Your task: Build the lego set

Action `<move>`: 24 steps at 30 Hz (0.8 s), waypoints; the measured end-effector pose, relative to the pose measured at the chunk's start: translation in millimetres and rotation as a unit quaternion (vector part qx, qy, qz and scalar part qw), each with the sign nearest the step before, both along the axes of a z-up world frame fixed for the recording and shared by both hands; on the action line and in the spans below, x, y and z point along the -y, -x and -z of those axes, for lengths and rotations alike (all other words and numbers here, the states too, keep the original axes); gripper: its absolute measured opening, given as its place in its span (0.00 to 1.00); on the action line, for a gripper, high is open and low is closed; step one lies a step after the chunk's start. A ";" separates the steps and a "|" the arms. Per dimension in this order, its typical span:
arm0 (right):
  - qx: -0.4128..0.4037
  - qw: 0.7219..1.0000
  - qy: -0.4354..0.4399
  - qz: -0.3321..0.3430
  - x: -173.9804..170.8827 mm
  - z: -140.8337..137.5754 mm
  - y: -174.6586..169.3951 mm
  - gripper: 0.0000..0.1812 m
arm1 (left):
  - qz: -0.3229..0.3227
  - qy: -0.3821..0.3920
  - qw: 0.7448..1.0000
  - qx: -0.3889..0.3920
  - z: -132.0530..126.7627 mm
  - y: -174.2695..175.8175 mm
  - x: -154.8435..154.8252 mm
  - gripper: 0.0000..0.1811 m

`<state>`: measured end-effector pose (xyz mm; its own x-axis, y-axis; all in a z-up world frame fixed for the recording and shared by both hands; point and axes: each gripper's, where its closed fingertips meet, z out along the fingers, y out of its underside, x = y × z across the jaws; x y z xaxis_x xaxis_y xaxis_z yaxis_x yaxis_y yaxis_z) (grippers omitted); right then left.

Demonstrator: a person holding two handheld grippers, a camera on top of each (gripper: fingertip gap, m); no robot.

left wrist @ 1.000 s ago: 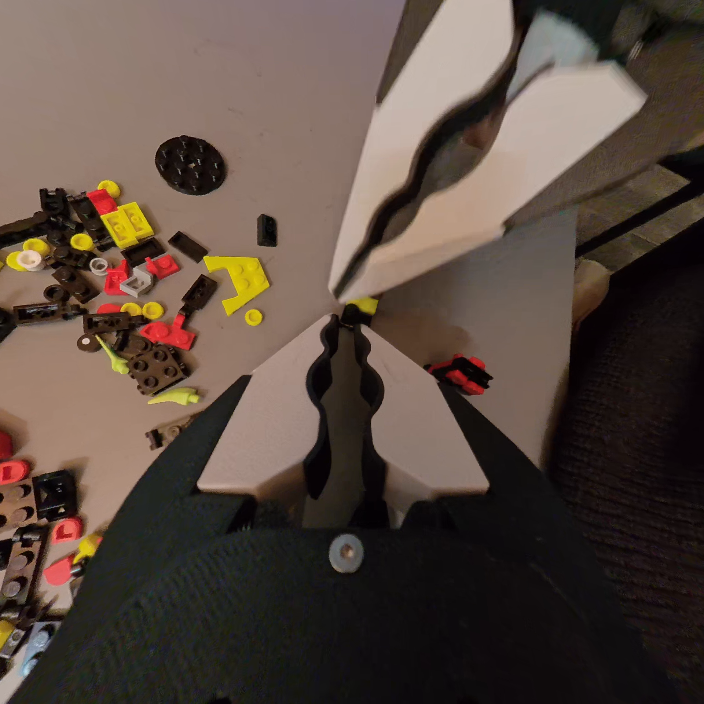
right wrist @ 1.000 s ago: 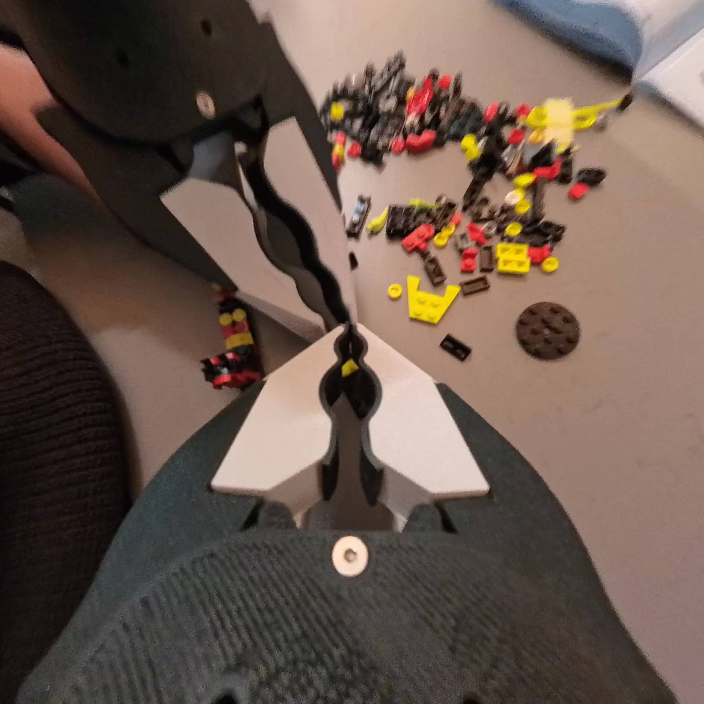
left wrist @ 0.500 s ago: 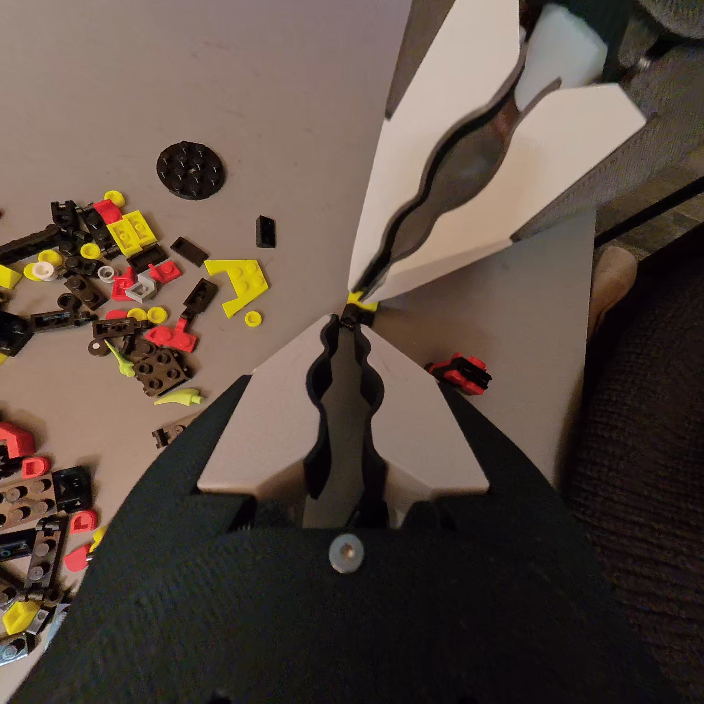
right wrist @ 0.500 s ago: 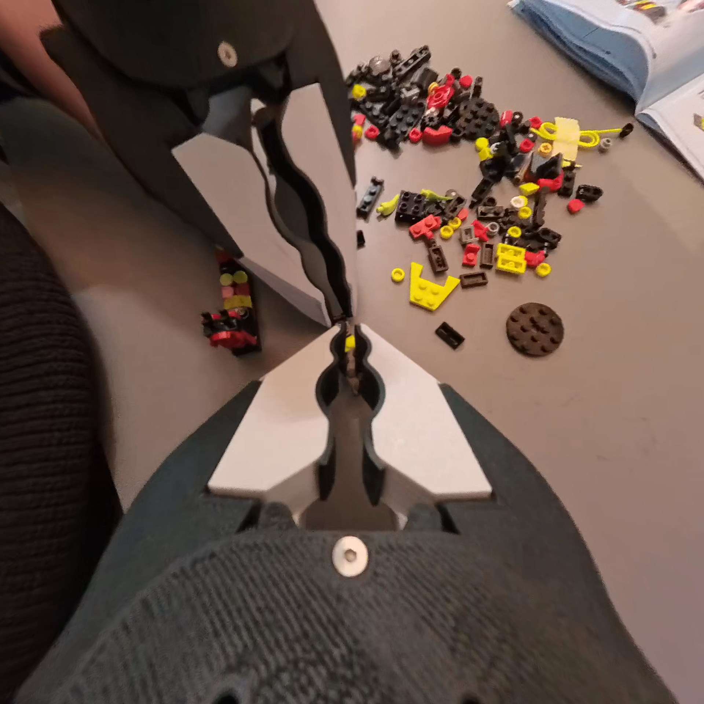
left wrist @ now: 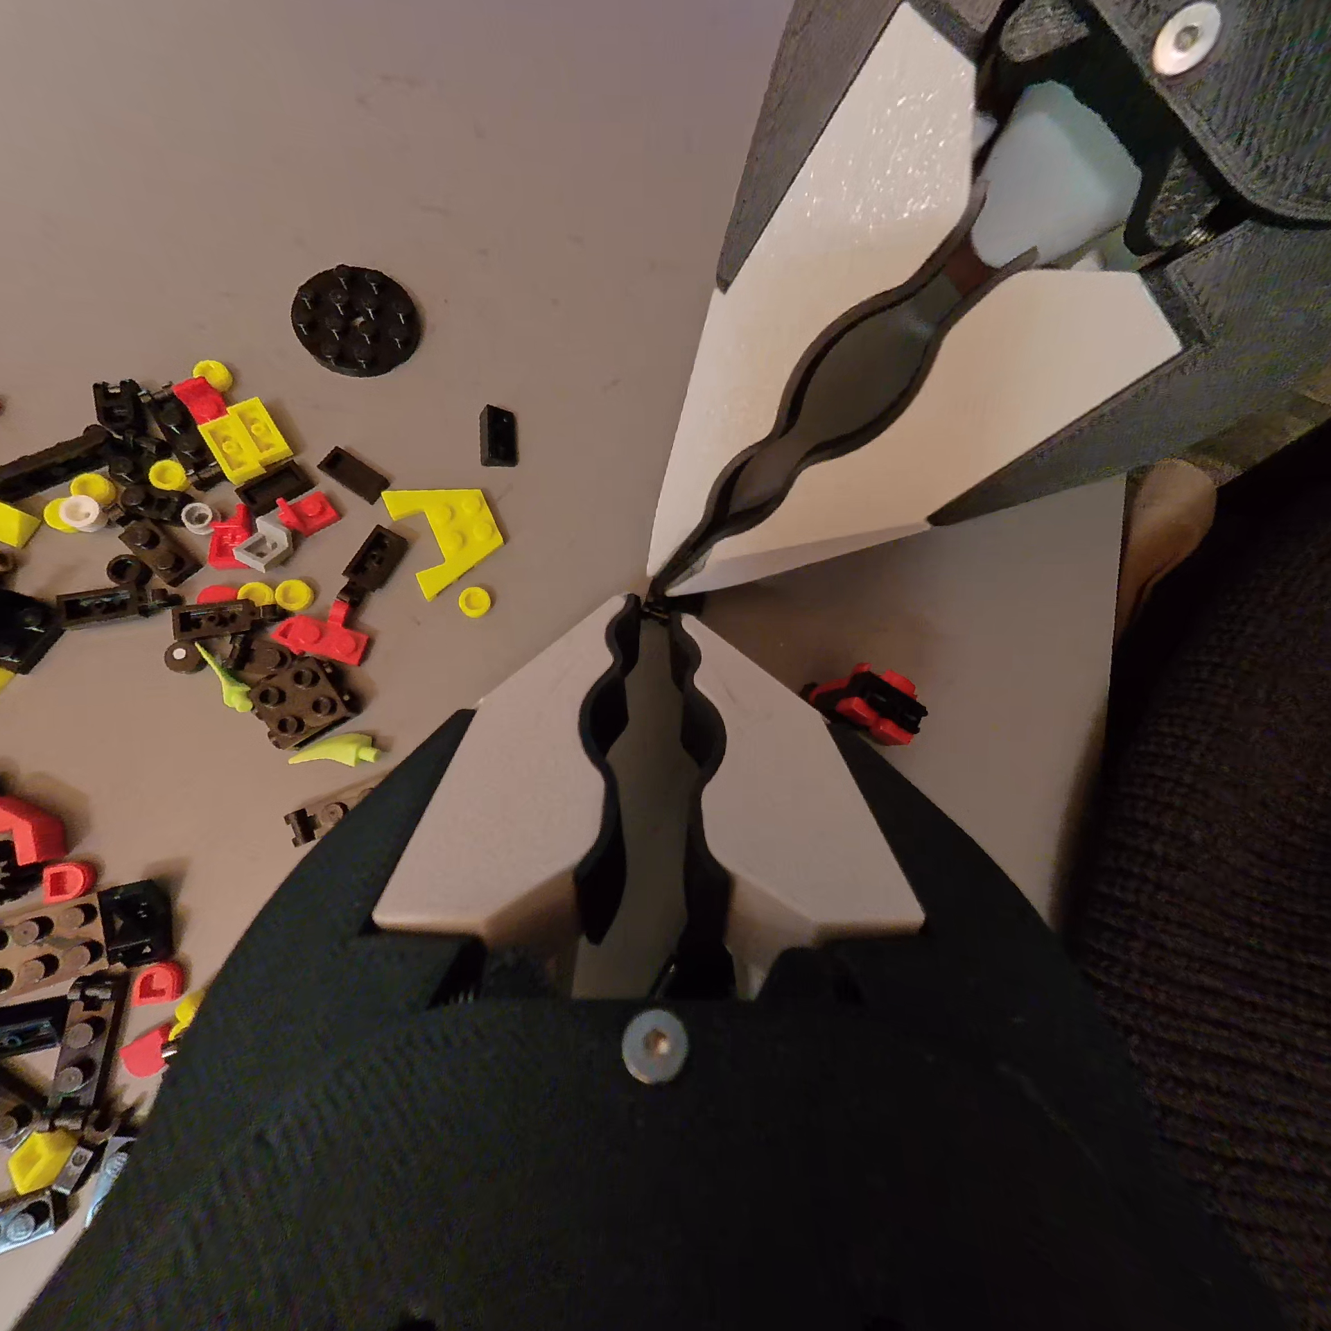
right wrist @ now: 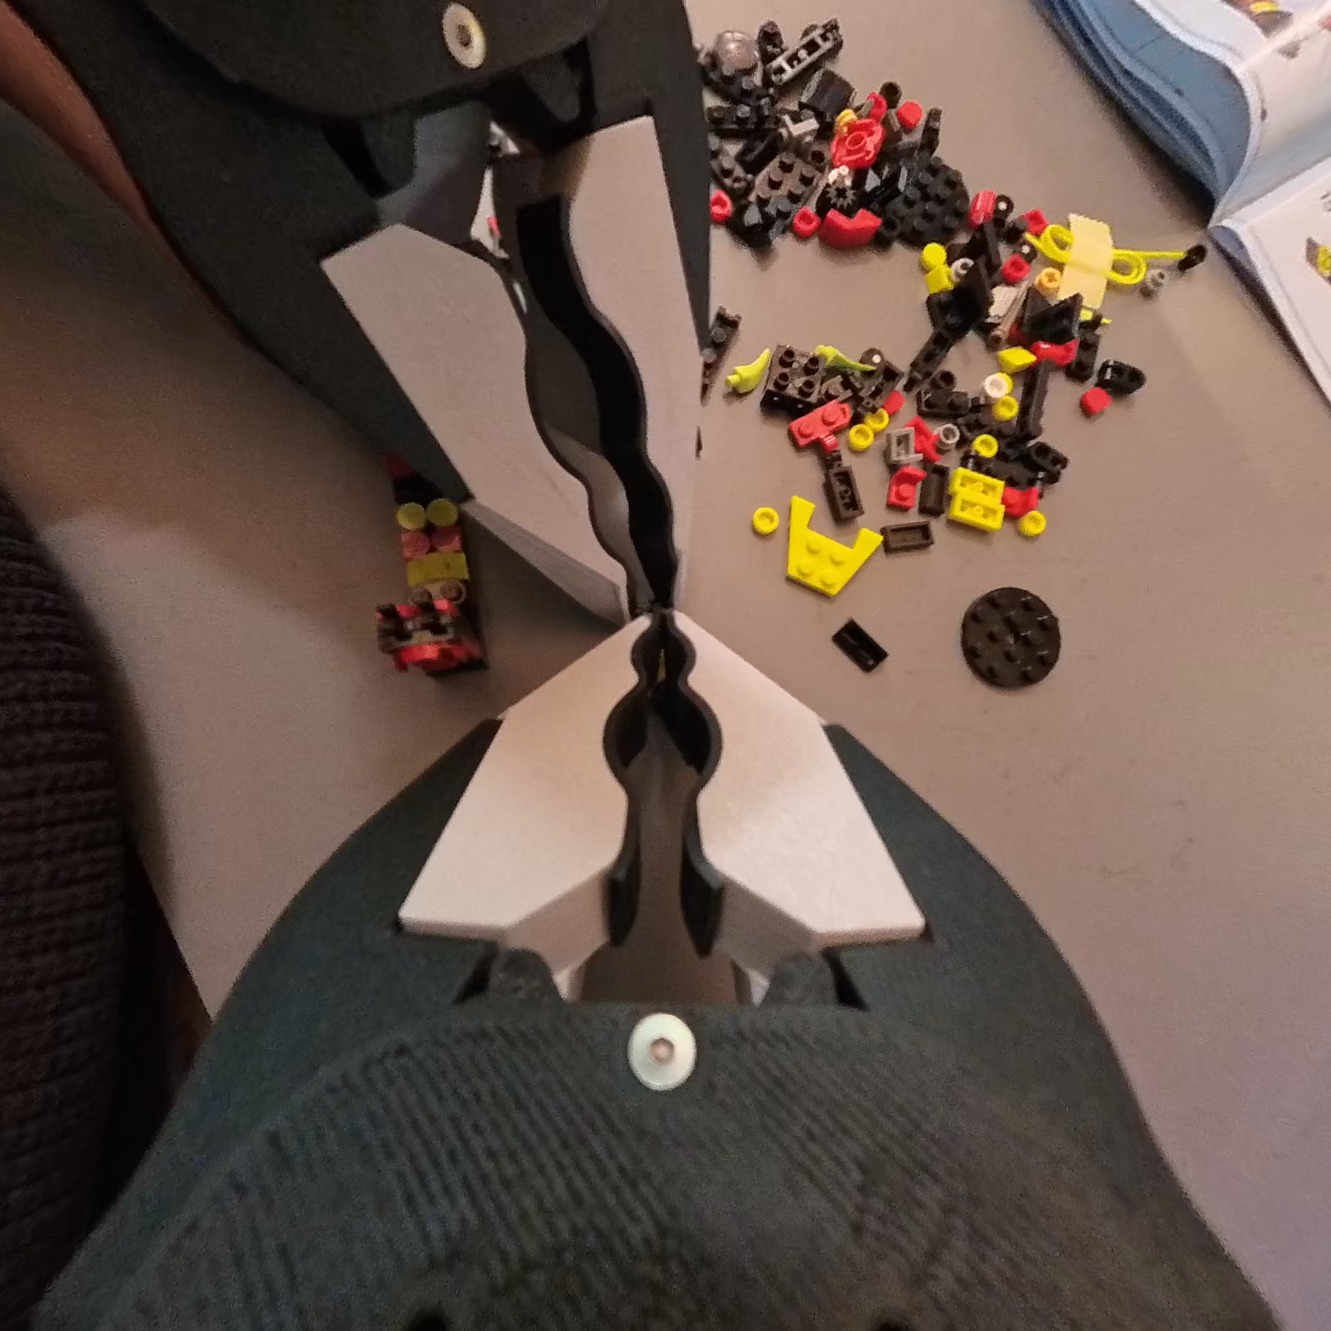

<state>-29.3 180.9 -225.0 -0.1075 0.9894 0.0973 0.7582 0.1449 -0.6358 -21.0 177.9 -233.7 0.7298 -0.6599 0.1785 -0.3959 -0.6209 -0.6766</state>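
Observation:
My left gripper [left wrist: 654, 611] is shut on a small black piece [left wrist: 657, 614] at its tips. My right gripper [right wrist: 657, 632] is shut on a small yellow piece [right wrist: 660, 659], mostly hidden between its pads. The two grippers meet tip to tip above the table, so the two pieces touch; the right gripper [left wrist: 666, 576] comes in from the upper right in the left wrist view. A partly built red, black and yellow model [right wrist: 428, 583] lies on the table just beyond the tips and also shows in the left wrist view [left wrist: 868, 702].
Several loose pieces lie in a pile [right wrist: 936, 360]. A yellow wedge plate [left wrist: 450, 536], a black round plate [left wrist: 356, 320] and a small black tile [left wrist: 498, 436] lie apart from it. An open booklet [right wrist: 1224, 108] lies far right. The table edge [left wrist: 1116, 648] borders dark fabric [left wrist: 1224, 864]. Both grippers' tips are close together, under 4 cm apart.
The two grippers have closed in tip to tip. The yellow piece, plain between the tips before, is now almost hidden. Both have stayed shut.

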 end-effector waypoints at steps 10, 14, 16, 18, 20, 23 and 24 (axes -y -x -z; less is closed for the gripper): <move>0.017 0.999 0.036 0.015 3.5 4.3 -0.7 0.00 | 0.005 0.002 1.000 -0.001 1.3 -3.8 1.5 0.03; 0.009 0.998 0.054 0.022 2.9 4.9 -1.0 0.00 | -0.001 0.007 1.000 0.006 1.3 -5.0 1.4 0.03; 0.004 0.998 0.062 0.022 2.6 4.6 -0.9 0.00 | 0.000 0.007 1.000 0.006 1.4 -5.3 1.5 0.03; -0.029 0.997 0.061 0.030 -3.1 -0.6 1.9 0.00 | -0.004 0.003 1.000 0.002 1.2 -3.1 0.5 0.02; -0.074 0.994 0.069 0.047 -14.6 -18.3 2.6 0.00 | -0.005 0.006 1.000 0.006 1.1 -2.6 0.8 0.03; -0.118 0.984 0.112 0.070 -26.5 -36.6 -2.3 0.00 | -0.005 0.008 1.000 0.009 1.4 -3.2 0.7 0.03; -0.110 0.983 0.123 0.073 -28.1 -33.2 -6.1 0.00 | -0.006 0.008 1.000 0.009 1.5 -3.3 0.5 0.02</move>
